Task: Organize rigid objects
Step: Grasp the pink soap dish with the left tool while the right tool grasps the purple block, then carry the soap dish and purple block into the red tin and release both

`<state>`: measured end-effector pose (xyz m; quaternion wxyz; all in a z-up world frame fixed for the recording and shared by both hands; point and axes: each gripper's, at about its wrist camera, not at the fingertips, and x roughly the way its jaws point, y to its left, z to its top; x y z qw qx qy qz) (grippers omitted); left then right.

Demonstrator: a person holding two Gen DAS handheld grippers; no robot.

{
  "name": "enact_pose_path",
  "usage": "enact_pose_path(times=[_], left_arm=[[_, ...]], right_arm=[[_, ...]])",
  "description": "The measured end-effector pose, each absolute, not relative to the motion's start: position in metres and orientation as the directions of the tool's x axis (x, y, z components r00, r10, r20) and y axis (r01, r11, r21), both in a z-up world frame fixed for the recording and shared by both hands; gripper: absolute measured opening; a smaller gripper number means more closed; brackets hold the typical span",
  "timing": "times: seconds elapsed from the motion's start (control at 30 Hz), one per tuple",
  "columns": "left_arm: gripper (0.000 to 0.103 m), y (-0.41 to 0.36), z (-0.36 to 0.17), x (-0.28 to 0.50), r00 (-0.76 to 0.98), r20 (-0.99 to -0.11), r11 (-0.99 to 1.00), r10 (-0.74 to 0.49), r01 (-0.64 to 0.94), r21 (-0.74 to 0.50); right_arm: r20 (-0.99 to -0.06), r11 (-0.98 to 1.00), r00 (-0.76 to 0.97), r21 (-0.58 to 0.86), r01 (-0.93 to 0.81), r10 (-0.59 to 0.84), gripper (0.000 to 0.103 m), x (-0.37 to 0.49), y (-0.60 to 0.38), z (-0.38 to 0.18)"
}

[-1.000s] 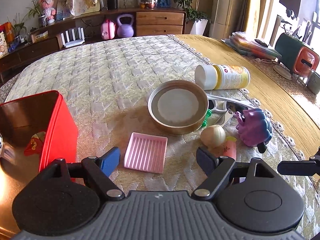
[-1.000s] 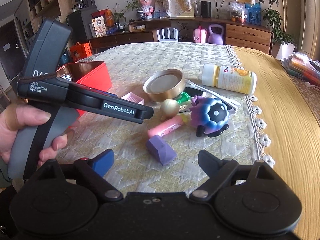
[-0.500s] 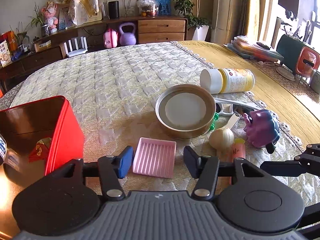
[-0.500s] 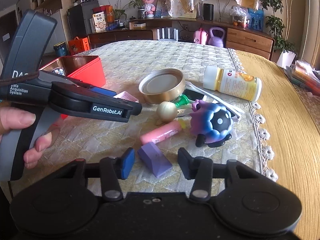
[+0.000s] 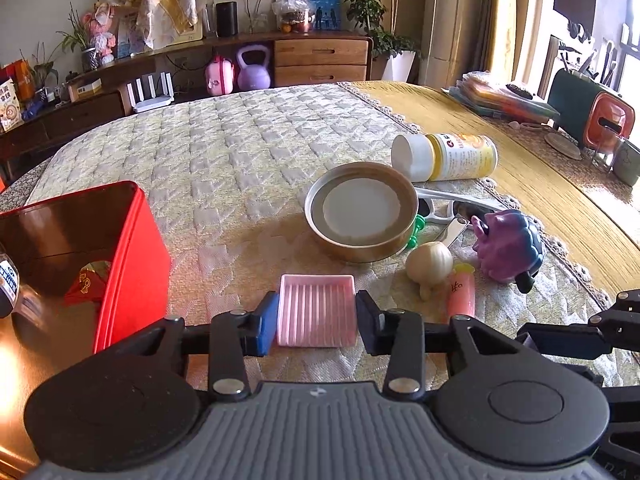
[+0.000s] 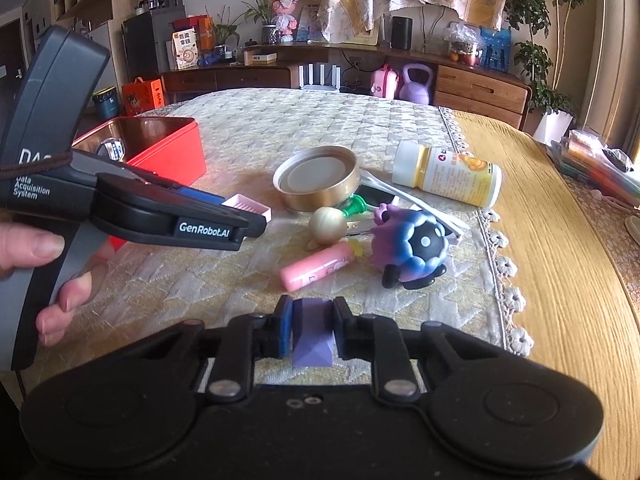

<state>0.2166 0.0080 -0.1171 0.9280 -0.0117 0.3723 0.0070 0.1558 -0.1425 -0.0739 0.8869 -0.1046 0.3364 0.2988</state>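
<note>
A: Now, what is seen to have changed around the red tin (image 5: 136, 264)?

B: Both sets of jaws, spread wide a second ago, have been brought in. The left gripper (image 5: 316, 318) is being closed on the pink ridged tray (image 5: 317, 309), which lies on the quilted cloth (image 5: 224, 160) just to the right of the red tin; the blue pad is seen against one edge of the tray and the black pad against the other. The right gripper (image 6: 310, 330) is being closed on the purple wedge block (image 6: 311, 340), found further right of the tin and nearer the person, and the block is pinched between narrow fingers.

A: Has anything been lifted?

B: Not that can be told. The tray and the block both appear to rest on the cloth.

A: What is meant by this for the task?

B: Two items have been secured at once, so a transfer into the red tin is judged to be the likely next step. A few things are already held inside the tin. Left to be sorted, all to the right of the tin, are the gold lid (image 5: 360, 212), the onion-shaped bulb (image 5: 429, 262), the pink tube (image 5: 461, 294), the purple toy (image 5: 508, 246) and, farthest off, the yellow bottle (image 5: 448, 157) lying on its side.

A: Any risk noted?

B: The tray is thin and gripped by its edges; it could be tipped when raised.
</note>
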Motion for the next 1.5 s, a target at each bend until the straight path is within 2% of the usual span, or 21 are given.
enact_pose_path(times=[0.57,0.87,1.5], left_arm=[[0.04,0.011,-0.075,0.159,0.743,-0.668,0.996,-0.05,-0.01,-0.085],[0.04,0.031,-0.037,0.124,0.779,-0.624,0.994,-0.054,-0.015,-0.105],[0.04,0.137,0.006,0.079,0.826,-0.556,0.982,0.096,-0.171,-0.085]], right_arm=[[-0.619,0.809,0.622,0.039,-0.586,0.48,0.02,0.115,-0.148,-0.029],[-0.576,0.789,0.637,0.022,-0.614,0.512,0.02,0.088,-0.133,0.004],[-0.558,0.744,0.613,0.012,-0.668,0.56,0.02,0.079,-0.065,0.034]])
